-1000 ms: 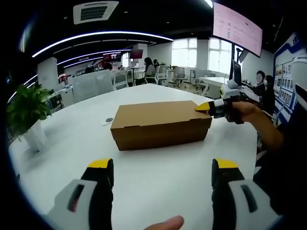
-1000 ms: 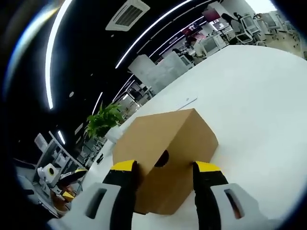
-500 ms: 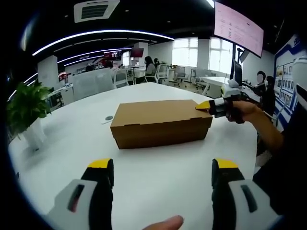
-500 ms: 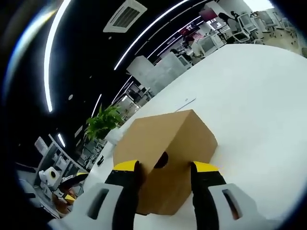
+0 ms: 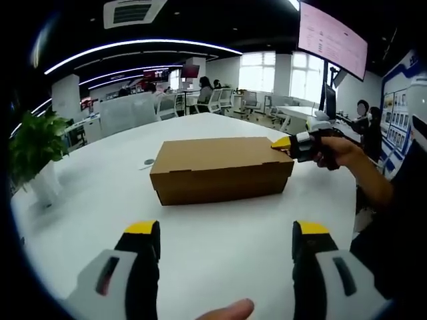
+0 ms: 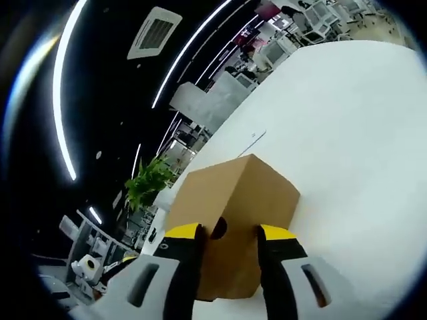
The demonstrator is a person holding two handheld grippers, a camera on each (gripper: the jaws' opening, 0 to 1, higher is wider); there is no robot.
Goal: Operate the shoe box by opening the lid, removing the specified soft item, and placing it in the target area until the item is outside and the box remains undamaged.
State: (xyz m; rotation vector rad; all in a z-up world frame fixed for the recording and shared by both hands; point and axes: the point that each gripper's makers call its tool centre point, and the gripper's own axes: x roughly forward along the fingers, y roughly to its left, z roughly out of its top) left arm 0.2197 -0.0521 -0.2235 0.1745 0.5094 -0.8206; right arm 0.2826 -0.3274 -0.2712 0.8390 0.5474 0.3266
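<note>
In the left gripper view, the left hand-held gripper [image 5: 226,230] is held wide apart above the bare tabletop [image 5: 220,233], short of the box [image 5: 220,169]. The closed cardboard box lies flat on the tabletop, its long side seen. At its right end, the right hand-held gripper [image 5: 283,143] is seen touching the lid corner, held by a hand [image 5: 333,151]. A plant [image 5: 30,150] stands well left of the box.

In the right gripper view, the right hand-held gripper [image 6: 227,235] is seen with its jaws set against the box's [image 6: 233,213] end face, either side of a round hole [image 6: 218,229]; whether they press it cannot be told.
</note>
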